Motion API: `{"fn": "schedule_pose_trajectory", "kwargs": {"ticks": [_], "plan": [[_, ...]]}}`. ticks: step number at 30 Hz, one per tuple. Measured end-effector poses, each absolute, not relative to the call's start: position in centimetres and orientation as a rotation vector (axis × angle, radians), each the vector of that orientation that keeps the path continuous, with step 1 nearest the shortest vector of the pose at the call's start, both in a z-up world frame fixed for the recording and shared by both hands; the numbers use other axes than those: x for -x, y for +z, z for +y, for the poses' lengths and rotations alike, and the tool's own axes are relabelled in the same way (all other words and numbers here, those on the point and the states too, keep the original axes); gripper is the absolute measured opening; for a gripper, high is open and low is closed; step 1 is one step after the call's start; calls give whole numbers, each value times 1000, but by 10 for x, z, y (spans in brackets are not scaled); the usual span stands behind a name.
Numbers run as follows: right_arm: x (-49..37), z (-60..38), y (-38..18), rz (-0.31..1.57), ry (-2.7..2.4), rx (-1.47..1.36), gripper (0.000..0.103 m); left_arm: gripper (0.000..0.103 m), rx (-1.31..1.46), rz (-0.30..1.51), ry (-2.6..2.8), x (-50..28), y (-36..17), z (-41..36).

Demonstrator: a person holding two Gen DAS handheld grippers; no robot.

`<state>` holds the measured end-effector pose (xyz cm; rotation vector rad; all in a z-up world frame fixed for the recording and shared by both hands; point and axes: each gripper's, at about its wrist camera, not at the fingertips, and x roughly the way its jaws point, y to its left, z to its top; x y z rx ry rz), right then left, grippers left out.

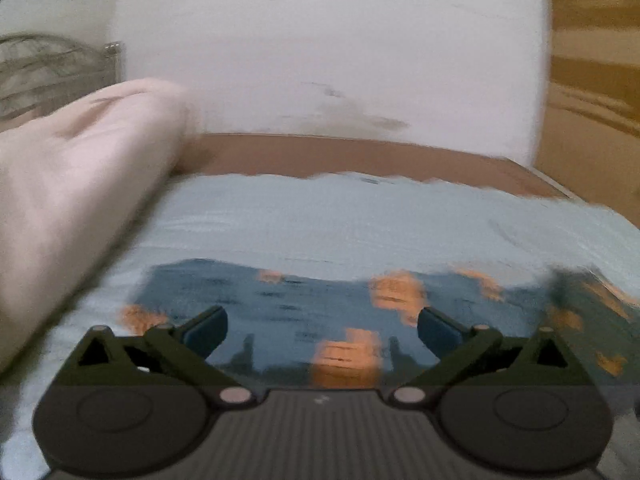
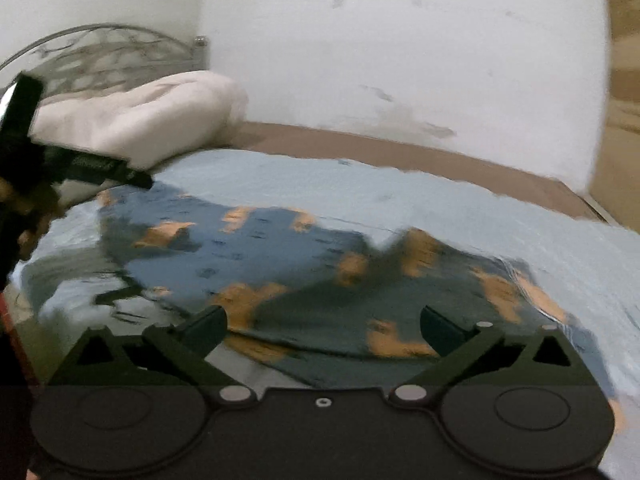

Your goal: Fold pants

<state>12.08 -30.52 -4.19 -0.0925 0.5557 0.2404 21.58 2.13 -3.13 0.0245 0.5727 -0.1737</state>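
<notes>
Pants (image 2: 280, 264) flat on blue sheet (image 2: 440, 208) | L claw (image 1: 322, 330) released | R claw (image 2: 323, 328) released, nothing betw. jaws

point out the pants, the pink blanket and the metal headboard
pants (image 2: 280, 256), right wrist view, blue middle of the fabric
pink blanket (image 1: 80, 168), left wrist view, its bulging side
metal headboard (image 2: 108, 50), right wrist view, curved scrollwork

A bed with a brown mattress (image 2: 400, 152) carries a light blue sheet (image 1: 360, 224) spread ahead of the right gripper (image 2: 323, 330). On the sheet lie dark blue pants with orange patches (image 2: 280, 256), directly under and beyond that gripper's fingers. A white pillow (image 2: 148, 120) rests farther off to its left.
</notes>
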Motion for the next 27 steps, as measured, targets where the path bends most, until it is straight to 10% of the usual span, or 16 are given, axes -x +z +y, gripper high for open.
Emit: {"fn": "schedule_pose_trajectory", "kwargs": {"ticks": [17,27], "plan": [[-145,-455,-52,693,84,-128,102,101,-568,466,-802,-160,-59,-204],[-204,-484,-62,801,30,-273,41,48,-595,626,-849,-173,-74,-225]]}}
